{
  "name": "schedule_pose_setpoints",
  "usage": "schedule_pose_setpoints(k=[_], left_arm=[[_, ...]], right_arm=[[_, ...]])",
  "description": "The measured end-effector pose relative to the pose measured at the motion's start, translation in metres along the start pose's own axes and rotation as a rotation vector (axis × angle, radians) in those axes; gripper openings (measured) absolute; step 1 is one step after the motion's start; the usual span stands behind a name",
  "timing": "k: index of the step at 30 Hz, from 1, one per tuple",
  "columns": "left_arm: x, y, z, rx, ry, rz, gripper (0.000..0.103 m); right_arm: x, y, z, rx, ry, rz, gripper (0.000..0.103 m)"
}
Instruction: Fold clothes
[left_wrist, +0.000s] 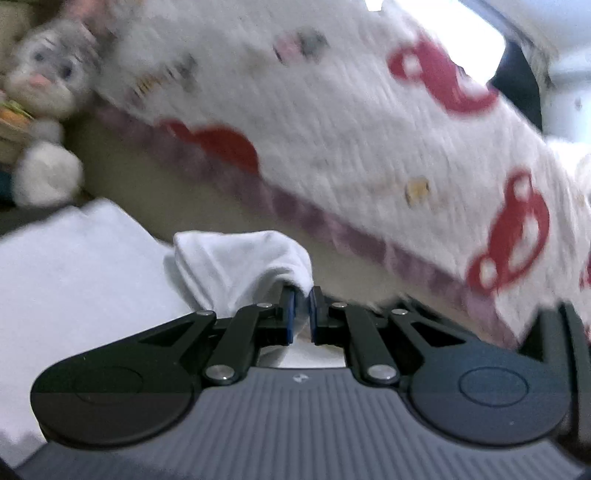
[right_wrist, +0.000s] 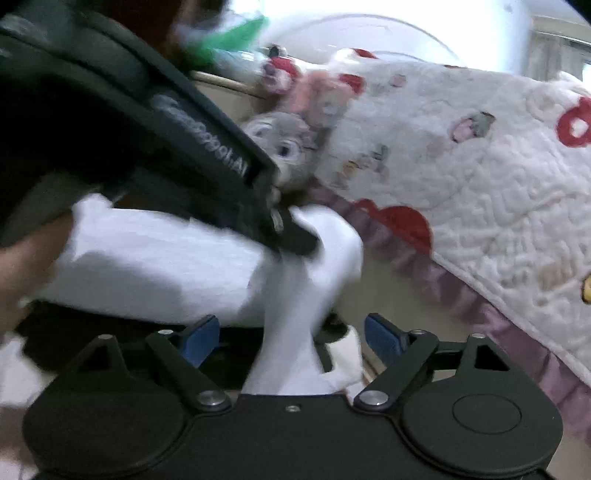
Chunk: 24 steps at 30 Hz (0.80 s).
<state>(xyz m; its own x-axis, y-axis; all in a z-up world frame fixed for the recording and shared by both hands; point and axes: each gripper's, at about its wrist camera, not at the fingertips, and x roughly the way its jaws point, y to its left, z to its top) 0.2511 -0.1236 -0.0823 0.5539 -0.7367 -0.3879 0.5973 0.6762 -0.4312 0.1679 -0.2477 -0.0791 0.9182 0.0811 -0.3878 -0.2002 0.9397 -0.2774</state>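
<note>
Closest in the left wrist view, the left gripper has its blue pads drawn together on a bunched corner of a white garment, the cloth puffing up just beyond and to the left of the fingertips and spreading away flat to the left. In the right wrist view, the right gripper stands with its blue pads wide apart; a hanging strip of the same white garment drops between them, but neither pad presses on it. Just ahead and to the left of those fingers, the other gripper's dark body pinches the cloth from above, with a hand blurred at the far left edge. Beyond both grippers, up and to the right, lies a white quilted blanket with red car prints and a mauve frilled border. Farthest off, ahead and to the left, sits a grey plush rabbit.
</note>
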Motion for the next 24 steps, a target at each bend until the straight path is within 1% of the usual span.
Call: schedule_pose_setpoints(k=[1,2,3,4,5,6,7,9,11,12,13,14,15,16,17,18,19,22,23,24], left_arm=[[0.007,-0.004,-0.003,0.026,0.036,0.025,0.010],[0.012,-0.007,-0.004,0.044,0.057,0.045,0.012],[0.016,-0.010,-0.006,0.059,0.072,0.063,0.012],[0.019,-0.011,-0.007,0.067,0.092,0.082,0.014],[0.022,-0.012,-0.008,0.070,0.113,0.101,0.021],[0.026,-0.013,-0.010,0.079,0.131,0.118,0.024],[0.029,-0.014,-0.012,0.091,0.148,0.134,0.026],[0.039,-0.013,-0.016,0.109,0.177,0.164,0.026],[0.045,-0.015,-0.024,0.148,0.201,0.209,0.027],[0.048,-0.017,-0.028,0.171,0.212,0.229,0.029],[0.053,-0.020,-0.033,0.196,0.219,0.239,0.033],[0.058,-0.023,-0.039,0.221,0.224,0.244,0.035],[0.063,-0.025,-0.044,0.246,0.229,0.248,0.036],[0.069,-0.027,-0.050,0.258,0.238,0.246,0.038],[0.074,-0.028,-0.057,0.264,0.250,0.240,0.039],[0.080,-0.029,-0.062,0.266,0.264,0.234,0.039],[0.085,-0.030,-0.066,0.266,0.280,0.227,0.039],[0.091,-0.036,-0.072,0.275,0.302,0.214,0.039],[0.090,-0.038,-0.072,0.285,0.296,0.210,0.039],[0.089,-0.041,-0.072,0.294,0.291,0.206,0.039]], right_arm=[[0.009,-0.008,-0.005,0.086,0.001,0.006,0.051],[0.015,-0.020,-0.013,0.207,0.027,0.014,0.039],[0.019,-0.034,-0.022,0.338,0.060,0.021,0.019],[0.021,-0.049,-0.035,0.466,0.089,0.005,0.012],[0.020,-0.061,-0.051,0.556,0.110,-0.037,0.012],[0.018,-0.072,-0.067,0.636,0.130,-0.084,0.012],[0.016,-0.079,-0.084,0.686,0.165,-0.117,0.012],[0.010,-0.093,-0.116,0.769,0.245,-0.174,0.012],[0.003,-0.103,-0.142,0.848,0.323,-0.215,0.012],[-0.001,-0.107,-0.155,0.886,0.362,-0.235,0.012],[-0.005,-0.112,-0.167,0.925,0.401,-0.254,0.012],[-0.009,-0.117,-0.180,0.963,0.440,-0.273,0.012],[-0.015,-0.119,-0.185,0.981,0.452,-0.284,0.013],[-0.022,-0.119,-0.188,0.992,0.456,-0.292,0.020],[-0.026,-0.119,-0.185,0.968,0.474,-0.310,0.030],[-0.031,-0.118,-0.178,0.917,0.479,-0.339,0.044],[-0.037,-0.115,-0.171,0.862,0.477,-0.370,0.045],[-0.054,-0.107,-0.156,0.660,0.425,-0.398,0.045],[-0.057,-0.104,-0.151,0.593,0.394,-0.382,0.046],[-0.054,-0.104,-0.148,0.533,0.372,-0.345,0.052]])
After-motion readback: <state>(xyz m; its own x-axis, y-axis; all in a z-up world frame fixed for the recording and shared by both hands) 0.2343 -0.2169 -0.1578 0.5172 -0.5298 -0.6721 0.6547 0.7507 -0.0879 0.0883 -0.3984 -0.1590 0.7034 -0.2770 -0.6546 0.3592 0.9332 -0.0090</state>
